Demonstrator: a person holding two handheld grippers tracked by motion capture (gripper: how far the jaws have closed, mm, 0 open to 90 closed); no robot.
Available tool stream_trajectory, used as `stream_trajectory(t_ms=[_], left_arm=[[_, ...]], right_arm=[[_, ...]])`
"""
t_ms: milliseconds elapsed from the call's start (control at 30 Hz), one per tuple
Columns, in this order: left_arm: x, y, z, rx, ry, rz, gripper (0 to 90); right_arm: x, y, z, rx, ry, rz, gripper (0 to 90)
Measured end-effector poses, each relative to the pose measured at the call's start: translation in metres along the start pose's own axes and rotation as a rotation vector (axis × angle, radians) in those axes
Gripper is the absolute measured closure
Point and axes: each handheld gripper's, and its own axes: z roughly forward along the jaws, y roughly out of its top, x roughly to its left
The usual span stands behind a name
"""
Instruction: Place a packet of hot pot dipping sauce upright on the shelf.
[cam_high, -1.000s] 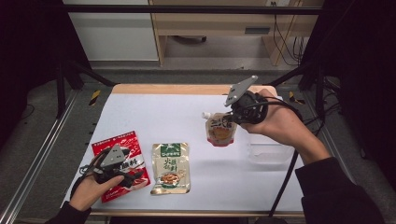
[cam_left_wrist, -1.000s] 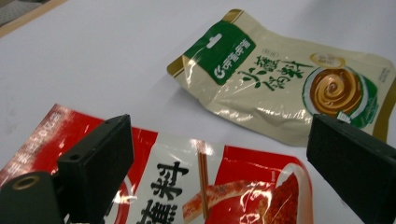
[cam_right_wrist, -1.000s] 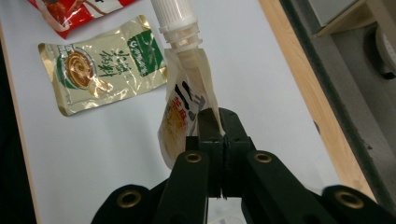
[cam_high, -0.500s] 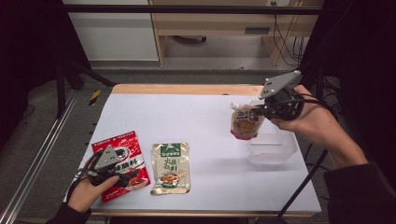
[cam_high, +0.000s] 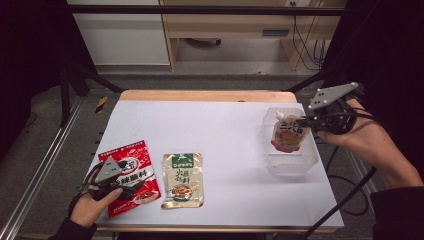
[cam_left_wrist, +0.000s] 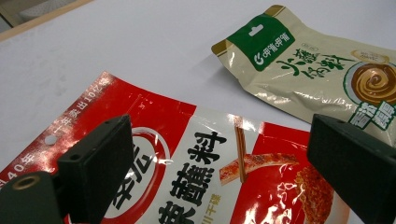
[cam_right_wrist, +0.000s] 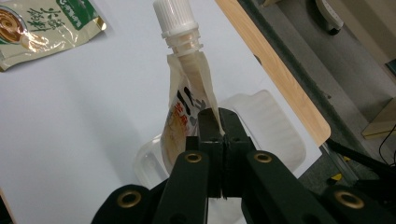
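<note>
A: What do you see from up high?

B: A white table (cam_high: 220, 130). The right gripper (cam_high: 306, 120) holds a spout pouch (cam_high: 288, 134) over a clear plastic box (cam_high: 292, 157) at the right side. The left gripper (cam_high: 131, 186) rests on a red packet (cam_high: 131, 167) near the front left. A beige packet (cam_high: 183, 179) lies just beside the red one.

A: And the left gripper's own camera?

B: Its two black jaws stand wide apart, with the red packet (cam_left_wrist: 196, 163) under them. The beige packet (cam_left_wrist: 308, 70) is farther off.

A: And the right one's camera?

B: Its jaws are squeezed together on the edge of the spout pouch (cam_right_wrist: 187, 102). The white cap (cam_right_wrist: 173, 16) points away. The clear box (cam_right_wrist: 266, 121) sits below.
</note>
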Motion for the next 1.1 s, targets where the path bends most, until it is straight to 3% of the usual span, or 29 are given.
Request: stream_trajectory(t_ms=[400,1100], left_arm=[[0.002,0.000,0.000,-0.001,0.004,-0.001,7.2],[0.002,-0.002,0.002,0.018,0.002,0.002,7.2]], right_arm=[[-0.001,-0.023,0.019,0.004,0.042,0.021,89.7],[0.004,-0.040,0.024,-0.004,0.083,0.048,89.6]])
